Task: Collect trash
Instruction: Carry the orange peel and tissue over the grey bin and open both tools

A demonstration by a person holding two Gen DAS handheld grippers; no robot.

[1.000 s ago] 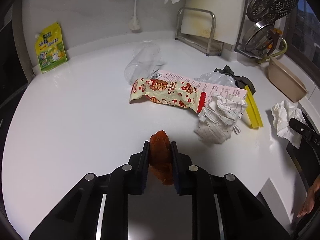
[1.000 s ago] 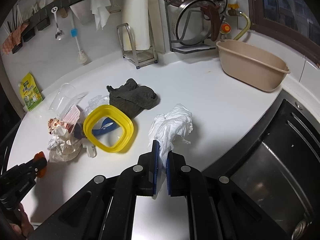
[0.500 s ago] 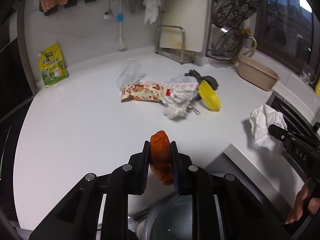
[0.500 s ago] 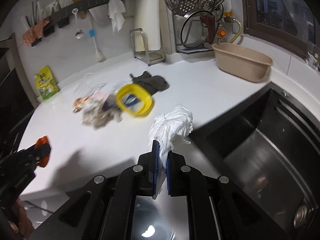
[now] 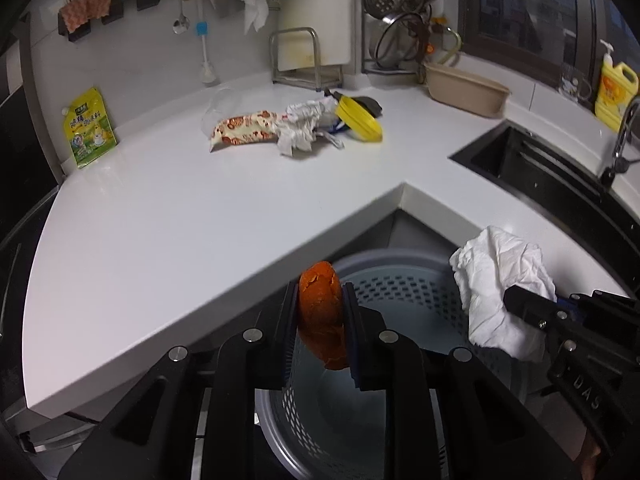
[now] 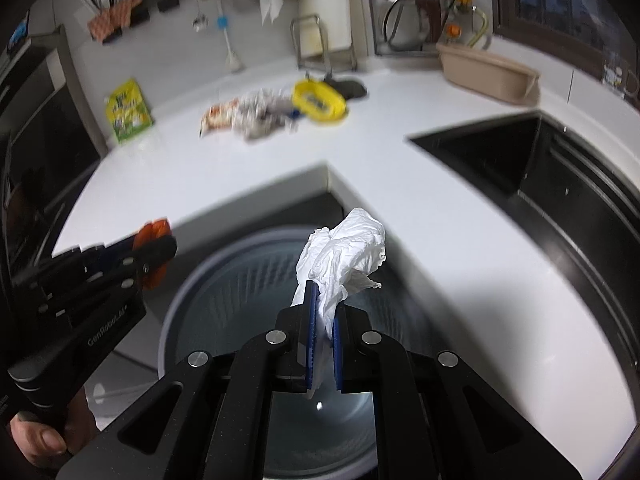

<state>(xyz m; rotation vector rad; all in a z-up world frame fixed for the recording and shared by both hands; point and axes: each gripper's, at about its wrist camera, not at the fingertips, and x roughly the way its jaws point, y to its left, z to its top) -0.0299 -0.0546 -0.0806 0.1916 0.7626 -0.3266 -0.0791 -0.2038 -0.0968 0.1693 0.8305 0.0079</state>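
My left gripper [image 5: 320, 300] is shut on an orange peel [image 5: 322, 312] and holds it over the grey perforated trash bin [image 5: 404, 284] below the counter corner. My right gripper [image 6: 322, 308] is shut on a crumpled white tissue [image 6: 344, 252], also above the bin [image 6: 212, 292]. The tissue [image 5: 500, 280] and the right gripper's fingers [image 5: 532, 308] show in the left wrist view; the peel [image 6: 154, 236] shows in the right wrist view. More trash lies on the counter: a snack wrapper [image 5: 244, 130], crumpled paper [image 5: 300, 128] and a clear plastic cup [image 5: 220, 104].
A yellow lid [image 5: 358, 120] and a dark cloth [image 5: 368, 102] lie by the trash pile. A green pouch [image 5: 90, 128] leans on the wall at left. A beige basin [image 5: 464, 90], a dish rack [image 5: 404, 40] and the black sink [image 5: 560, 172] are at right.
Both grippers have pulled back from the counter with their loads and now hang over the trash bin, which has come fully into view. The counter pile is farther away.
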